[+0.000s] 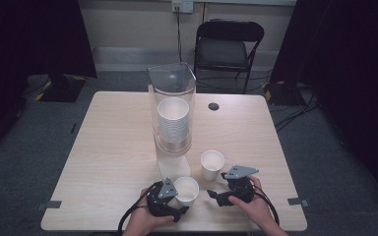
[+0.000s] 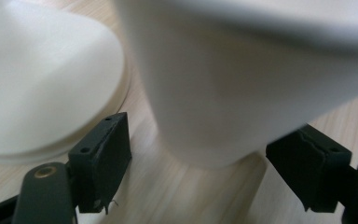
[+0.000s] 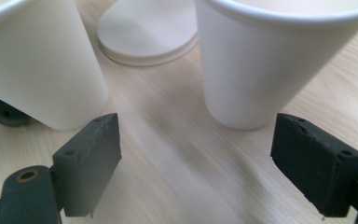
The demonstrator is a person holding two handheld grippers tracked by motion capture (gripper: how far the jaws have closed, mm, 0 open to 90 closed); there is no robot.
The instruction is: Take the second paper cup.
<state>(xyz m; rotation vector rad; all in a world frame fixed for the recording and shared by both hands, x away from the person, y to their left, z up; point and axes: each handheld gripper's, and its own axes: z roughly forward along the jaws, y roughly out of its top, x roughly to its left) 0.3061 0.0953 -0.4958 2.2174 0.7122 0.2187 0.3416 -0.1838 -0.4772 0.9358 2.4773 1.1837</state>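
left gripper (image 1: 181,212): jaws wide, near cup (image 1: 186,191) between, unpressed | right gripper (image 1: 214,195): wide, empty | risk: careless withdrawal could clip and topple near cup

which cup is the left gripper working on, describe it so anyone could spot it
Start at the tall clear cup dispenser mid-table and come down past its white base. The paper cup stands nearest the table's front edge, between the open left gripper fingers; the other loose cup stands farther back, right.

No readable txt, no labels, no brand marks, no nos. anywhere
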